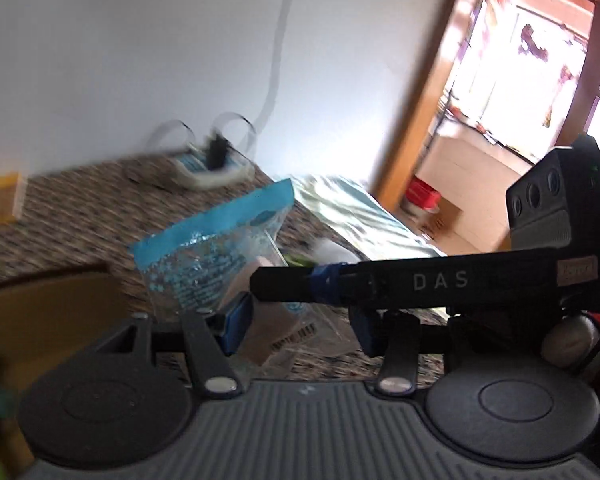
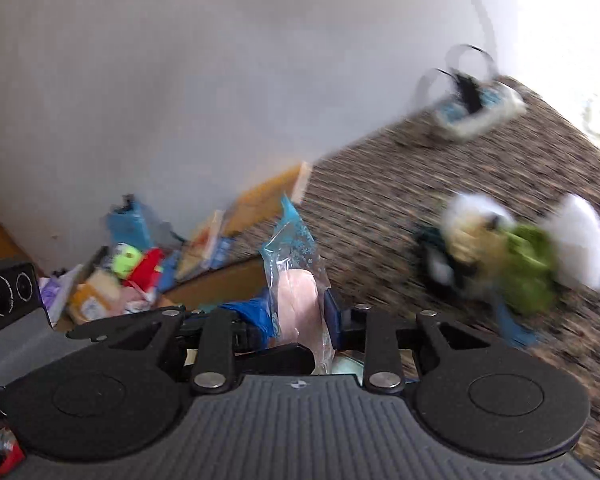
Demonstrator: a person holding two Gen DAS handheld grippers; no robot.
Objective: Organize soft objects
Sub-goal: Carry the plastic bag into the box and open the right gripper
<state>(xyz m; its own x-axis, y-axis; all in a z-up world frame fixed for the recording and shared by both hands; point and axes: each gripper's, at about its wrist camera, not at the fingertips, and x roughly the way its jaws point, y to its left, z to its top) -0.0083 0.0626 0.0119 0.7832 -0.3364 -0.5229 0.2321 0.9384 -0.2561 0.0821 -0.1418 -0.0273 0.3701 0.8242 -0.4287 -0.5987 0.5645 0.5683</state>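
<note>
Between the left tongs [image 1: 296,326] sits a clear blue-topped bag [image 1: 220,256] with a pink pad inside, its pads set wide — the right tongs' finger crosses it. From the right wrist, the right tongs [image 2: 298,316] clamp that bag [image 2: 296,264] above the counter [image 2: 380,200] — plush toys [image 2: 520,252] lie well apart.

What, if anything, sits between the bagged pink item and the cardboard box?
Nothing visible. The right gripper holds the clear blue-printed bag directly over the cardboard box edge; the other toys lie aside.
</note>
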